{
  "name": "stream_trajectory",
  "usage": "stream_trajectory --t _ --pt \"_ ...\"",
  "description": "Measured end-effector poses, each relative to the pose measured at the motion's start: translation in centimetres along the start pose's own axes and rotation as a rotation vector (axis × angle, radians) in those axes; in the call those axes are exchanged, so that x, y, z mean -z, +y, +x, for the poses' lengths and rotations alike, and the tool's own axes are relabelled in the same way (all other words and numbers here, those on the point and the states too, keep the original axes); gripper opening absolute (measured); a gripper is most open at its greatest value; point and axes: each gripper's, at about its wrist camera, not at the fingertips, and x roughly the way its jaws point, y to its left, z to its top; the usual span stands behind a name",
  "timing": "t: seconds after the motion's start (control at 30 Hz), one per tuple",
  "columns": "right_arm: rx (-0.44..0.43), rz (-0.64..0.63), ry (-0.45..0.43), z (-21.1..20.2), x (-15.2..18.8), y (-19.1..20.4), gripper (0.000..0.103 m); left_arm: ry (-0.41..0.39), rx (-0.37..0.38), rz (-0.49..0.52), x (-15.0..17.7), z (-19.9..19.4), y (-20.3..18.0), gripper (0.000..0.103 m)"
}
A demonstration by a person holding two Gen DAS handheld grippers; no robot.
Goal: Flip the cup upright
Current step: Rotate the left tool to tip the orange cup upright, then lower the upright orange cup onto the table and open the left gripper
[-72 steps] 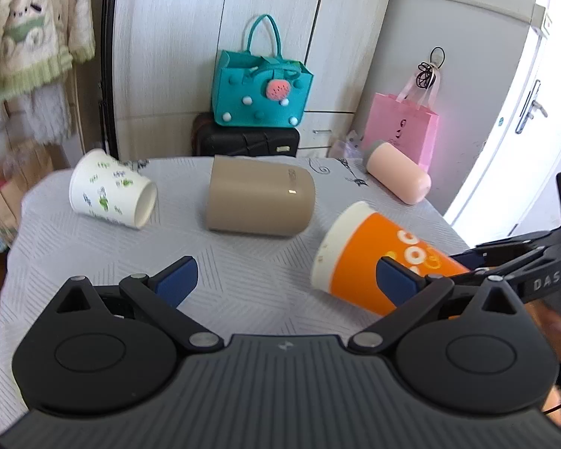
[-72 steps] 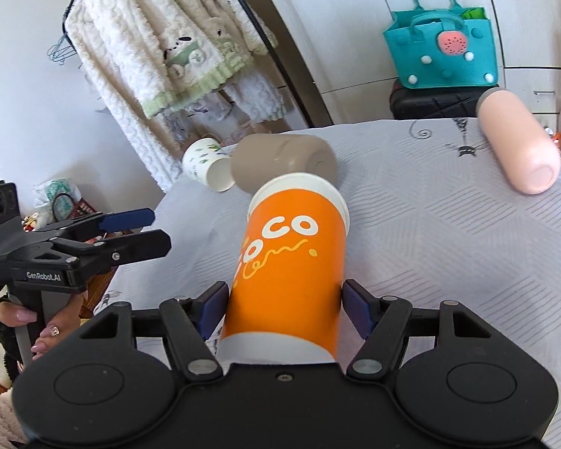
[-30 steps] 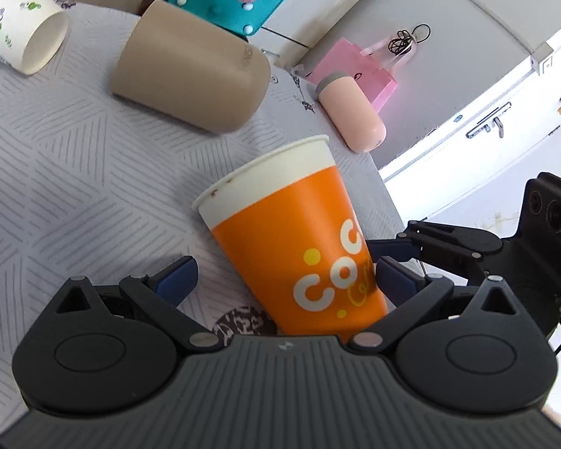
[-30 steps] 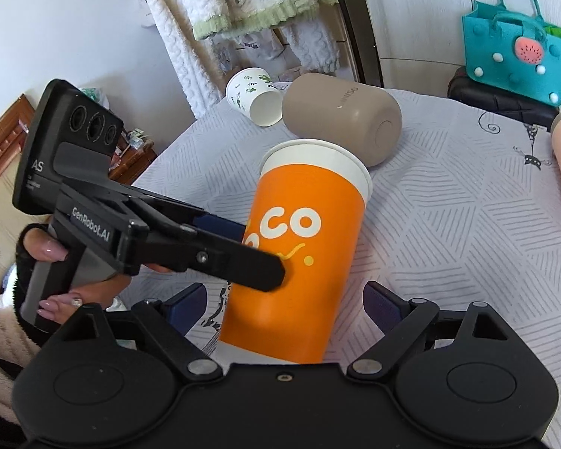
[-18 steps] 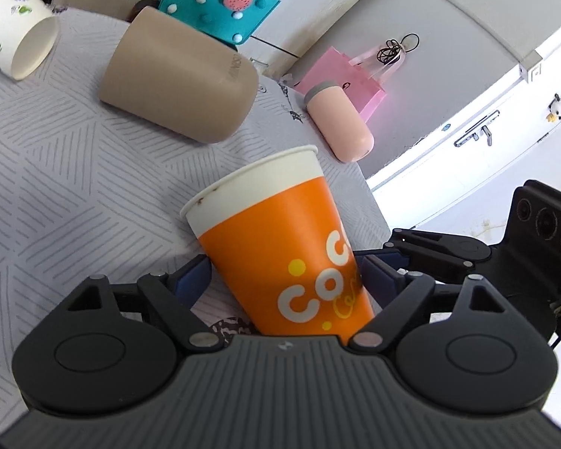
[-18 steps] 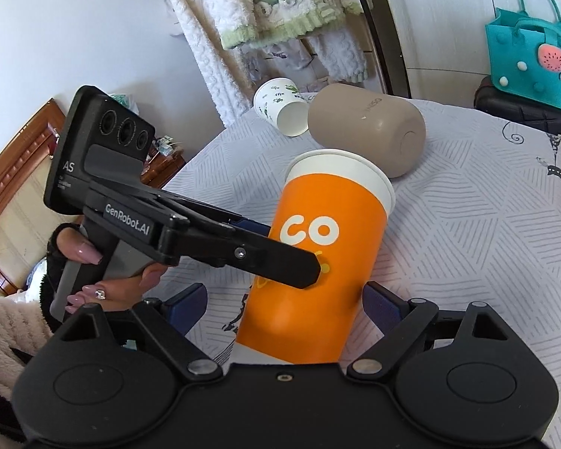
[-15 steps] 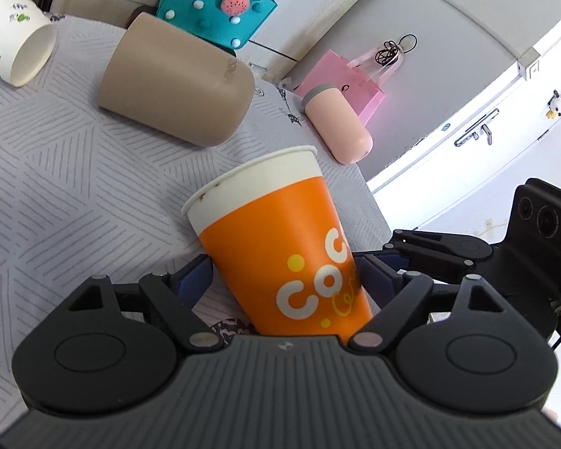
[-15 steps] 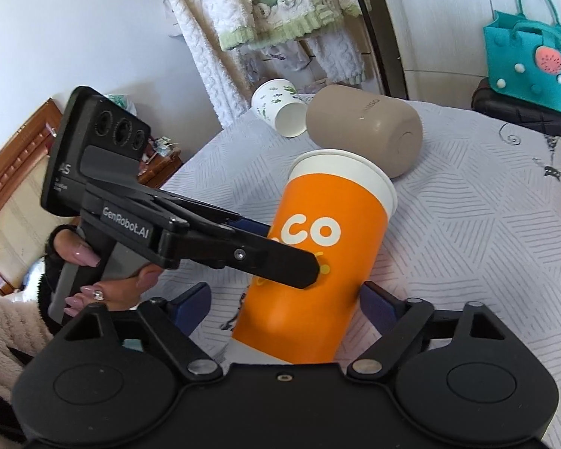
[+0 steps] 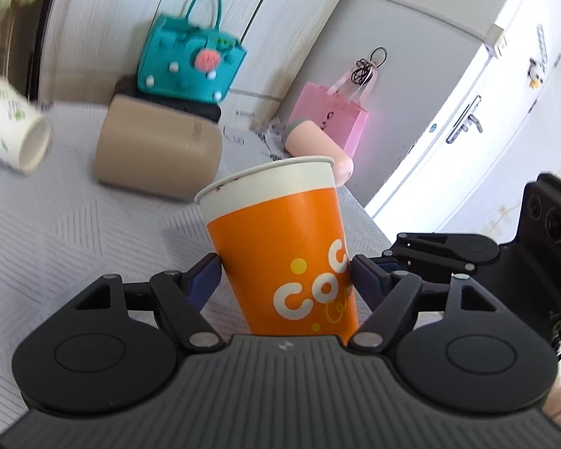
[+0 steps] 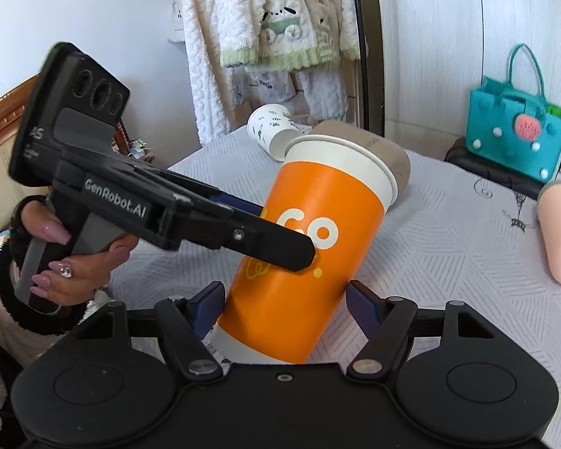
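An orange paper cup (image 9: 284, 247) with a white rim stands nearly upright, mouth up, tilted a little; it also shows in the right wrist view (image 10: 310, 247). My left gripper (image 9: 284, 280) is shut on its lower body, both blue pads against its sides. In the right wrist view the left gripper's fingers (image 10: 273, 243) reach across the cup's front. My right gripper (image 10: 286, 305) straddles the cup's base; its left pad is at the cup and its right pad stands just off it. Its fingers (image 9: 430, 250) show at the cup's right in the left wrist view.
A tan cup (image 9: 157, 161), a white printed paper cup (image 9: 11, 131) and a pink tumbler (image 9: 318, 146) lie on their sides on the grey patterned tablecloth (image 9: 74, 232). A teal bag (image 9: 190, 63) and pink bag (image 9: 333, 119) are behind. The table edge is at the right.
The left gripper has closed on the orange cup and tipped it from leaning to nearly upright. The right gripper's jaws have narrowed around the cup's base.
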Motion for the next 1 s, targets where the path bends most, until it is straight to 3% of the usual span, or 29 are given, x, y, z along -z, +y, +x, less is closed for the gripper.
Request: stream_trajectory --t 0.3,0.57,1.0 --pt "0.169 -0.254 -0.085 0.4 0.4 3.4 0.076 -0.085 -0.054 0.136 0.1 -2.3 -1.4 0.072" --pt "0.258 -0.312 -0.16 1.7 0.2 3.4 0.076 -0.125 -0.045 0.149 -0.1 -3.1 -0.7 0.068" --pt "0.3 -0.278 -0.246 5.0 -0.6 3.1 0.073 -0.202 -0.12 0.193 -0.9 -2.8 -0.3 0.068"
